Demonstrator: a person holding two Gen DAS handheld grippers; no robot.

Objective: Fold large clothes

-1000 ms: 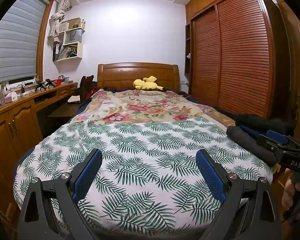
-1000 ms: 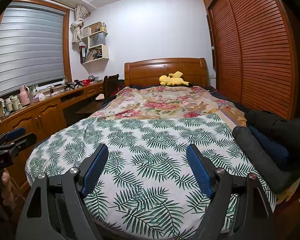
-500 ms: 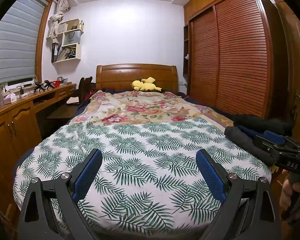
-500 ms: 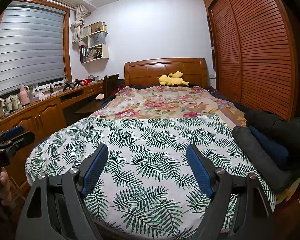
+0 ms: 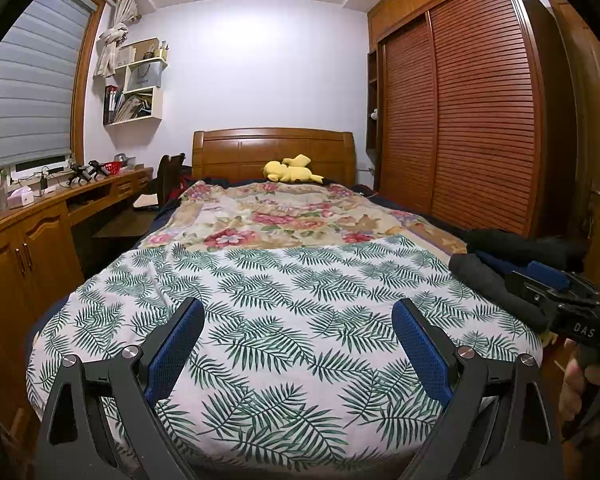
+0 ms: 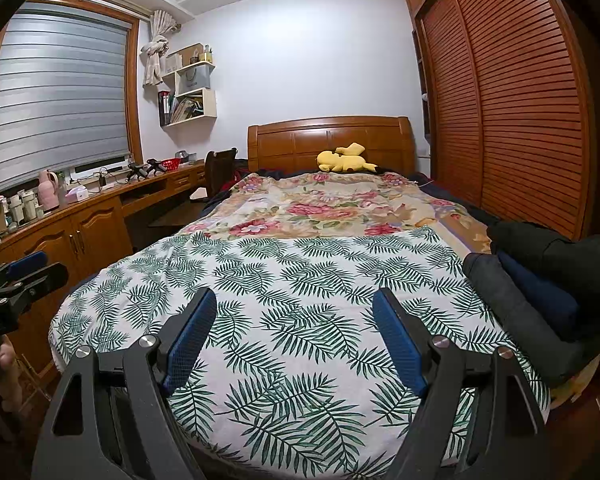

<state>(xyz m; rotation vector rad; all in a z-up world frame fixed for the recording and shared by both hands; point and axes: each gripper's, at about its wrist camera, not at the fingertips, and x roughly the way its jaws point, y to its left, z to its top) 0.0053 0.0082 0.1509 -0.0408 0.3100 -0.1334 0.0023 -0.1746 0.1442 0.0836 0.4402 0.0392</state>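
Nothing changed: compared with a second ago, both my grippers hang in place, so no fold is started.
Left gripper [image 5: 298, 320]: fingers wide, holding nothing.
Right gripper [image 6: 294, 310]: fingers wide, also holding nothing.
Clothes: dark pile [image 6: 540, 284] at the bed's right edge, untouched.
Surface: leaf-print sheet [image 5: 300, 292], flat.
Room: wardrobe [image 5: 472, 120] right, desk [image 6: 100, 208] left.

Black two-finger grippers, blue textured pads.
Left gripper [image 5: 298, 346] and right gripper [image 6: 294, 334] had silver screws; white lettering marked the 3 o'clock body.
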